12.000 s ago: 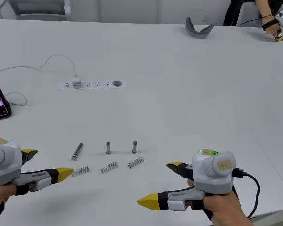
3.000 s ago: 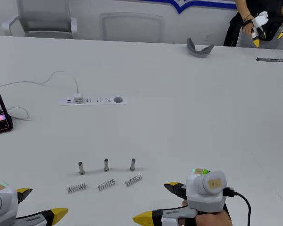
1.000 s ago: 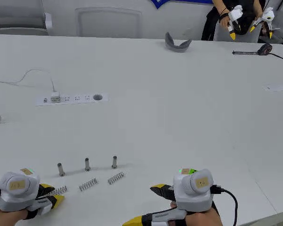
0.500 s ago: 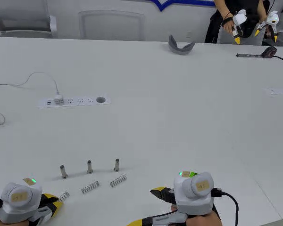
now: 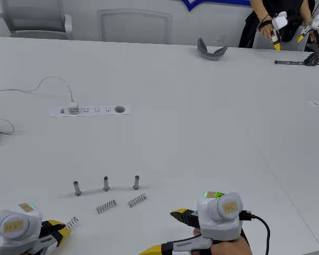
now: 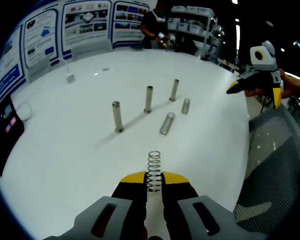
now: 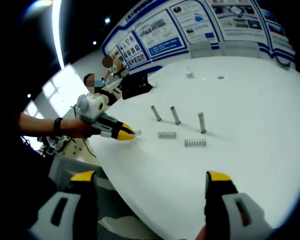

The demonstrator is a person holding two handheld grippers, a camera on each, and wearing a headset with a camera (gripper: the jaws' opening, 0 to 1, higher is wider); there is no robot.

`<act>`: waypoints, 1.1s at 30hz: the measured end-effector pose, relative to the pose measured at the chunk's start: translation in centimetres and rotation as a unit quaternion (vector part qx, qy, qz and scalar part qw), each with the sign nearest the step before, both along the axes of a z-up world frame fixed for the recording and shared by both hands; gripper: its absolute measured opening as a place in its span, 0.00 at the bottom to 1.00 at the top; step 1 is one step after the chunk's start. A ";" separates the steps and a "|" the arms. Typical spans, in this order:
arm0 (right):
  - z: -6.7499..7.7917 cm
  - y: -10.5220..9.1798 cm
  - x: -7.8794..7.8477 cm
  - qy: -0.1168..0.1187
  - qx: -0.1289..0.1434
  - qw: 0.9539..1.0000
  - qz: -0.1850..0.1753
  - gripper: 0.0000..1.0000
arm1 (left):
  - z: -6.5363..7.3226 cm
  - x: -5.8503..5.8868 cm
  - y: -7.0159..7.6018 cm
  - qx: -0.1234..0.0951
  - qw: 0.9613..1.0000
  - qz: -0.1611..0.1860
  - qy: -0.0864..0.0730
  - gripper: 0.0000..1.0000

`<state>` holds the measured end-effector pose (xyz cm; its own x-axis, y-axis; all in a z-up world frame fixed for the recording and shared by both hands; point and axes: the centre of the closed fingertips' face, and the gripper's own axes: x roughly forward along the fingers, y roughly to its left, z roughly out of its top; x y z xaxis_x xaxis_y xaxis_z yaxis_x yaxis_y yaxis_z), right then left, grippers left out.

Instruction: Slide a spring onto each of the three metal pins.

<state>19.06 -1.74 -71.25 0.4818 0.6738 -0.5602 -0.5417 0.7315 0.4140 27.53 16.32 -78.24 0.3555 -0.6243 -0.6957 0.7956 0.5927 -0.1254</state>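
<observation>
Three short metal pins stand upright in a row on the white table: left pin [image 5: 77,188] [image 6: 117,116], middle pin [image 5: 106,184] [image 6: 149,99], right pin [image 5: 136,182] [image 6: 175,90]. Two springs [image 5: 106,206] [image 5: 137,200] lie just in front of the middle and right pins. My left gripper [image 5: 58,229] [image 6: 153,179] is shut on the near end of the third spring [image 5: 72,222] [image 6: 153,167], which sticks out forward toward the left pin. My right gripper [image 5: 164,232] [image 7: 150,176] is open and holds nothing, off to the right of the springs.
A white power strip [image 5: 90,110] with a plugged cable lies behind the pins. A grey curved object [image 5: 211,50] and a tape measure [image 5: 308,59] sit at the far side. A person with grippers [image 5: 279,21] stands at the far right. Chairs line the far edge.
My left gripper has come in from the lower left and shut on the leftmost spring. The head camera has shifted. The left pin, lying down 12 s ago, stands upright.
</observation>
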 end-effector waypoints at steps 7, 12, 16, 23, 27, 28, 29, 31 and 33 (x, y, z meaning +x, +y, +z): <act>-0.1 0.4 0.0 0.000 0.001 1.000 0.007 0.90 | 1.3 -1.0 0.5 -0.015 1.000 0.007 -0.004 0.11; 0.1 0.9 0.1 -0.001 0.004 1.000 0.013 0.89 | 2.8 -1.4 0.6 -0.021 1.000 0.002 -0.017 0.11; 0.1 1.2 0.1 -0.001 0.006 1.000 0.017 0.89 | 3.9 -1.4 0.6 -0.027 0.999 0.004 -0.027 0.11; 0.5 1.9 0.3 -0.003 0.019 1.000 0.023 0.86 | 5.6 -2.1 0.6 -0.037 0.998 0.004 -0.041 0.11; 0.7 2.1 0.4 -0.004 0.027 0.999 0.025 0.85 | 6.5 -2.5 0.3 -0.042 0.998 -0.001 -0.047 0.11; 0.8 2.2 0.5 -0.004 0.029 0.999 0.025 0.84 | 6.7 -2.6 0.3 -0.041 0.998 -0.003 -0.048 0.11; 0.9 2.3 0.6 -0.005 0.032 0.999 0.025 0.84 | 6.9 -2.7 0.2 -0.042 0.998 -0.004 -0.051 0.11; 1.2 2.5 0.7 -0.007 0.039 0.999 0.025 0.82 | 7.3 -2.7 -0.1 -0.045 0.998 -0.006 -0.052 0.11; 1.6 2.8 0.9 -0.010 0.050 0.998 0.025 0.80 | 7.5 -2.7 -0.4 -0.047 0.997 -0.010 -0.055 0.11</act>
